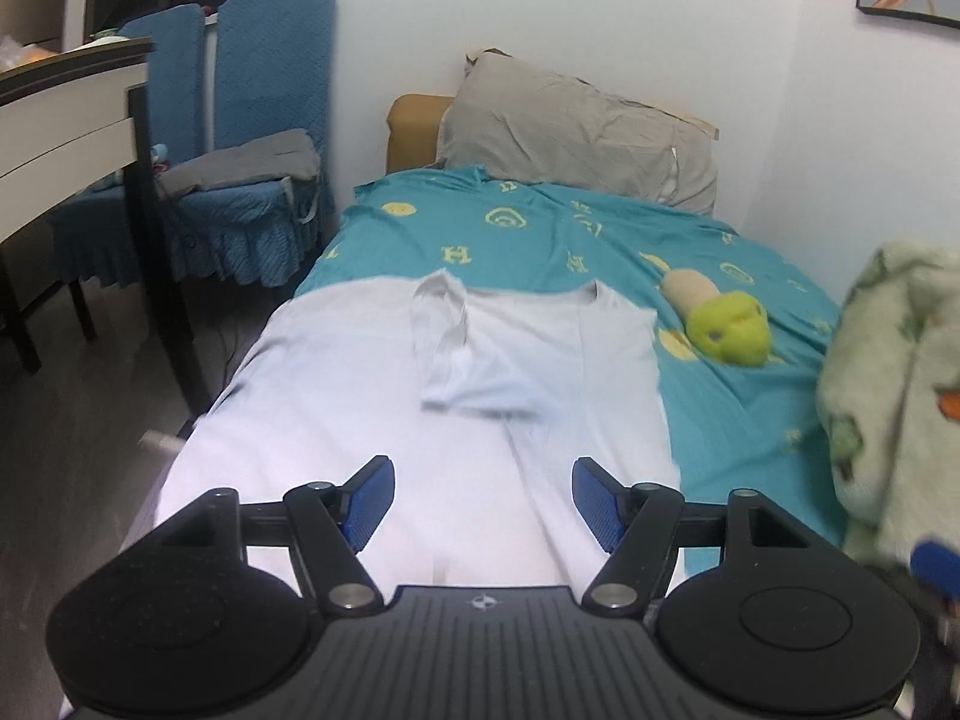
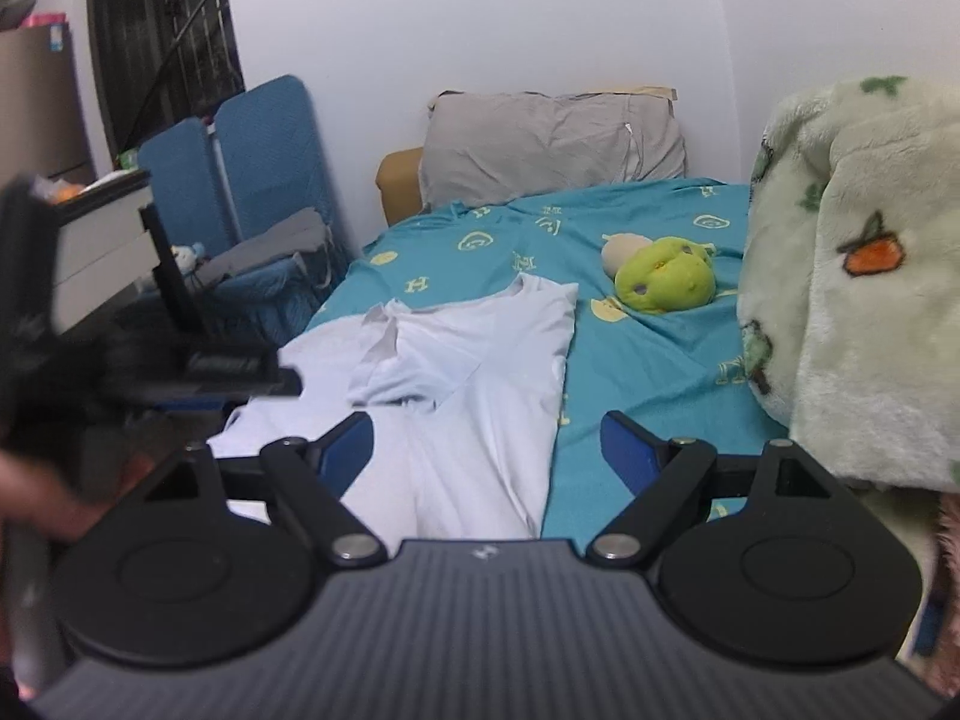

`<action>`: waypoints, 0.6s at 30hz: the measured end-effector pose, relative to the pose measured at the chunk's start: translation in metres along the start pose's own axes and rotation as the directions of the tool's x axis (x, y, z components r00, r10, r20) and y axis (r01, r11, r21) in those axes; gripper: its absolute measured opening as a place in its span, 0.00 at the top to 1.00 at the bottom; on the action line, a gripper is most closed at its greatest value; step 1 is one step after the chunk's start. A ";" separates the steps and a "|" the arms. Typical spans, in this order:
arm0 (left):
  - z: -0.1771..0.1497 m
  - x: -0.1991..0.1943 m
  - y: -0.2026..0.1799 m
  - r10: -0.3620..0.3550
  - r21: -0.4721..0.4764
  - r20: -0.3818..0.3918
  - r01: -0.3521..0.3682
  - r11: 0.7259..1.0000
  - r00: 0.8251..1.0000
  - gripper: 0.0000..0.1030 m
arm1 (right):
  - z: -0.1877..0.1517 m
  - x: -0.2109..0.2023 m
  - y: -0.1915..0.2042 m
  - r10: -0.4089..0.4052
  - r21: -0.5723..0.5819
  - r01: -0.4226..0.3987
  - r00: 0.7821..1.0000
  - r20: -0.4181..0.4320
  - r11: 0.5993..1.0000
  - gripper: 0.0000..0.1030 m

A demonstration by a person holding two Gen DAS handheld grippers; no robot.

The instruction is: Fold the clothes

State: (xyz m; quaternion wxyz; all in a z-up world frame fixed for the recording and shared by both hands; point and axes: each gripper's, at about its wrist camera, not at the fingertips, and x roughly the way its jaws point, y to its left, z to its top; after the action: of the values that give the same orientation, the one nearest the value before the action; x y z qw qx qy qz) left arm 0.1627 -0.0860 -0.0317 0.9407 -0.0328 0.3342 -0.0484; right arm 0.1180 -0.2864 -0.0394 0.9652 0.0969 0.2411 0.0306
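A white T-shirt [image 1: 372, 420] lies spread on the bed over a teal patterned sheet [image 1: 540, 228]. Its right sleeve [image 1: 480, 360] is folded in over the chest. The shirt also shows in the right wrist view [image 2: 480, 372]. My left gripper [image 1: 483, 498] is open and empty, hovering above the shirt's lower half. My right gripper [image 2: 486, 450] is open and empty, above the shirt's right edge. The left gripper shows blurred at the left in the right wrist view [image 2: 60, 330].
A green plush toy [image 1: 726, 330] lies on the sheet right of the shirt. A grey pillow [image 1: 576, 132] is at the bed's head. A fluffy patterned blanket [image 2: 852, 276] is piled on the right. Blue chairs [image 1: 240, 138] and a table [image 1: 66, 120] stand to the left.
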 end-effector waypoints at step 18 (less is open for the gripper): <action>-0.095 -0.039 -0.010 -0.143 0.012 -0.145 0.146 0.989 0.979 0.30 | -0.020 -0.073 -0.024 -0.022 0.109 0.018 0.999 0.042 0.994 0.18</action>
State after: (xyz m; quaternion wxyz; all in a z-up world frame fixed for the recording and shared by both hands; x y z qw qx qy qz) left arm 0.0720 -0.0941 -0.0796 0.9085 -0.0428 0.3971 -0.1228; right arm 0.0449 -0.3146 -0.0279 0.9637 0.1475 0.2226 0.0056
